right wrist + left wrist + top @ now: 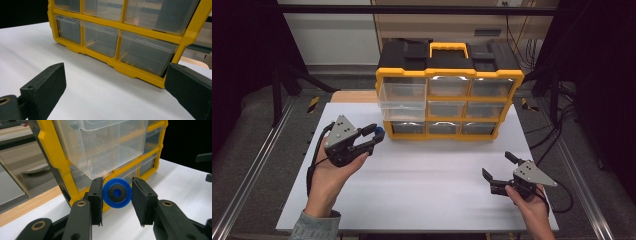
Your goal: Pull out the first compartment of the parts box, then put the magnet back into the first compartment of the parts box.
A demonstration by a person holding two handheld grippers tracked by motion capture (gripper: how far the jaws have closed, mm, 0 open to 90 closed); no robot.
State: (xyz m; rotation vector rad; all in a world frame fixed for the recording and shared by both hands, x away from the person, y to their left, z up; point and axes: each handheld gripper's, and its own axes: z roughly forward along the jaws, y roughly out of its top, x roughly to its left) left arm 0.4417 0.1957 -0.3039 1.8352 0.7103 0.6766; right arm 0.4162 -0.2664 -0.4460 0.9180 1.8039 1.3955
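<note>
A yellow and black drawer cabinet stands at the back of the white tabletop, with clear plastic drawers. Its upper left drawer is pulled out toward me; in the left gripper view that drawer looks empty. My left gripper hovers just left of the cabinet's lower left corner, below the drawer. It is shut on a blue ring with a dark centre, and both pads touch the ring's edges. My right gripper rests low over the table at the front right, jaws wide open with nothing between them.
The white board lies between the two grippers. A wooden strip shows behind its left rear corner. Metal rails run along both sides. Cables lie to the right of the table.
</note>
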